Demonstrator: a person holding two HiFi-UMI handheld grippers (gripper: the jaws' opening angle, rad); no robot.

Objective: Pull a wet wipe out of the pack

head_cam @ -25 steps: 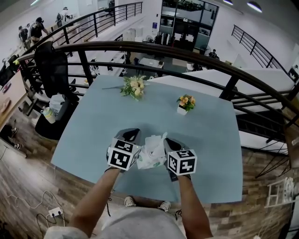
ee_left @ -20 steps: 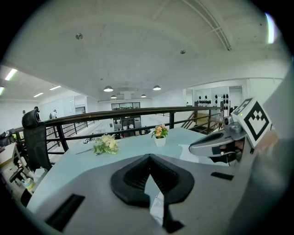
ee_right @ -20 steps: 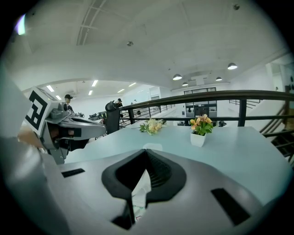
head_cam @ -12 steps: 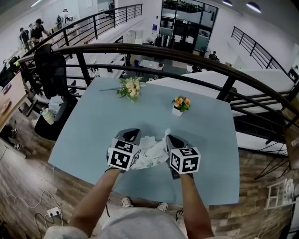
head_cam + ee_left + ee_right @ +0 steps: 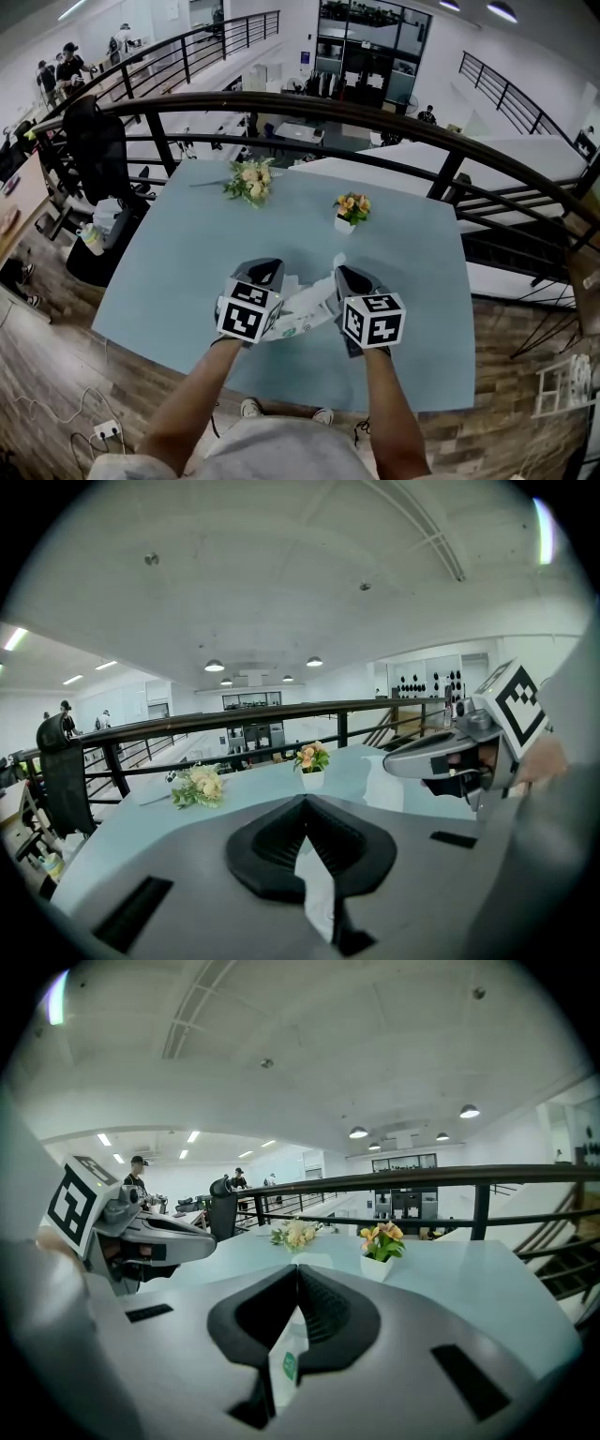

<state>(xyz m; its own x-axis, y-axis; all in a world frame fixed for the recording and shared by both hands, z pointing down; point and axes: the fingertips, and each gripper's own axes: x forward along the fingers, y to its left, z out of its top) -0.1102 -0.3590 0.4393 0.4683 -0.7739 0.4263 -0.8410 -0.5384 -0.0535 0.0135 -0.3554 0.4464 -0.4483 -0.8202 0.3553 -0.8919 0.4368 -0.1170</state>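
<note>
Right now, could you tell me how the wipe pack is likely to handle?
The wipe pack looks soft and floppy: it creases between the left gripper and right gripper, both shut on it. Probably light too, since pinched edges seem to carry it.

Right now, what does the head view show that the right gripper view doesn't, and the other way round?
Only the head view shows the person's arms, shoes and the wood floor. Only the right gripper view looks along the right gripper and shows its jaws shut on a white sheet with a green mark. Both show the left gripper, the blue table, the loose flowers, the potted flowers and the railing.
</note>
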